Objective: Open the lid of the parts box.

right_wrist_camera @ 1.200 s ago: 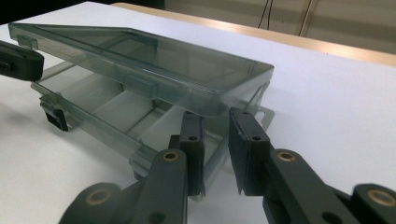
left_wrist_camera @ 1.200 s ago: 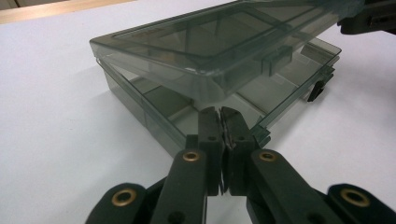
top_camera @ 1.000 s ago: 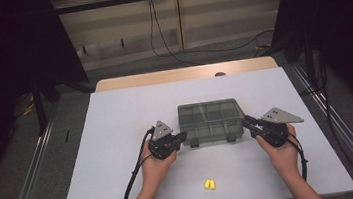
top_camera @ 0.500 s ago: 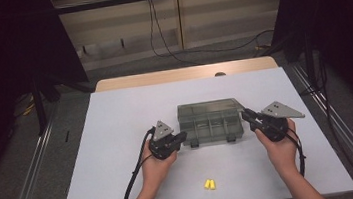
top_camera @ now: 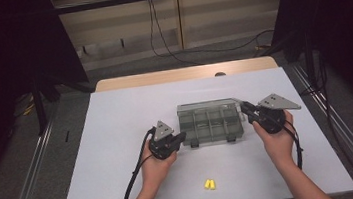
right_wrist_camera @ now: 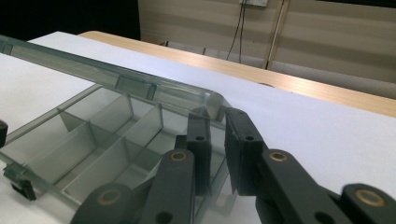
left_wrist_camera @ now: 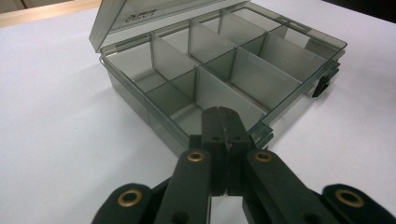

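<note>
Looking at this organizer box [top_camera: 211, 123], it sits mid-table on the white sheet [top_camera: 116, 116], between the two grippers. Smoky clear plastic, thin walls, so I'd guess light, stiff and a bit slippery, and the hinge probably won't like being forced.

Its lid [right_wrist_camera: 116, 74] is partly raised. The right gripper [right_wrist_camera: 217, 116] has the lid's corner edge between its nearly closed jaws, apparently pinching it, which seems the sensible spot to hold. The left gripper [left_wrist_camera: 223, 122] is clenched with nothing in it, tips at the near front rim, likely steadying the base.

Every compartment [left_wrist_camera: 261, 51] I can see is empty, just dividers. Two small yellow pieces [top_camera: 209, 184] lie on the sheet nearer the person, well apart from the box.
</note>
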A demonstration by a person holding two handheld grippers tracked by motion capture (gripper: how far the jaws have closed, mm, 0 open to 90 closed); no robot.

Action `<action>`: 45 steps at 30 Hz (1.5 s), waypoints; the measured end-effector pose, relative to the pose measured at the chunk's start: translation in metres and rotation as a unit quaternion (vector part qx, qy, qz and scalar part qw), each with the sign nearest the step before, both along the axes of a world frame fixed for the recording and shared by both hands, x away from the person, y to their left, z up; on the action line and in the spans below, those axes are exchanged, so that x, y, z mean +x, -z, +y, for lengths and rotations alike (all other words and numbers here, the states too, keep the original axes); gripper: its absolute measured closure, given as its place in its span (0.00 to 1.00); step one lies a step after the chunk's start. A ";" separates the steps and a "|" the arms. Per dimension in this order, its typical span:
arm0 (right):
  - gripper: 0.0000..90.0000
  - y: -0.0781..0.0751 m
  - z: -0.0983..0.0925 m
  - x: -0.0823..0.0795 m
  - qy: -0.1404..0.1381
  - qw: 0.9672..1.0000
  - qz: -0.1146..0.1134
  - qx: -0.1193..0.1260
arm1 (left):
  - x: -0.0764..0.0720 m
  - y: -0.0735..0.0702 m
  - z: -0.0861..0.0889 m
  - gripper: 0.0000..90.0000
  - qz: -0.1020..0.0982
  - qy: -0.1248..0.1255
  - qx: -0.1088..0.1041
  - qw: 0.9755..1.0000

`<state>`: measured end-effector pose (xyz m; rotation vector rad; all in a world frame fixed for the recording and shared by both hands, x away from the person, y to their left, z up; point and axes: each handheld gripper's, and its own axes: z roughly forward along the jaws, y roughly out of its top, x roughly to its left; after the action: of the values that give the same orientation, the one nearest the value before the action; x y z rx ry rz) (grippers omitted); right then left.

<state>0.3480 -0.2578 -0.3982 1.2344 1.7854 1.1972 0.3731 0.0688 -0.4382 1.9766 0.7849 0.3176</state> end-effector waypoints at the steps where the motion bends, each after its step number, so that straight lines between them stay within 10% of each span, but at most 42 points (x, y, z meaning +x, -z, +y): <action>1: 0.90 -0.001 0.000 0.001 0.002 1.000 -0.001 0.000 | 0.000 0.000 0.000 1.00 0.000 0.000 0.001 1.000; 45: 0.97 -0.018 0.006 0.035 0.053 0.999 -0.006 -0.005 | 0.000 -0.003 0.001 1.00 0.003 0.000 0.011 1.000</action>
<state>0.3834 -0.2517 -0.3801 1.2961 1.6934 1.1326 0.3735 0.0697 -0.4356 1.9979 0.7890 0.3216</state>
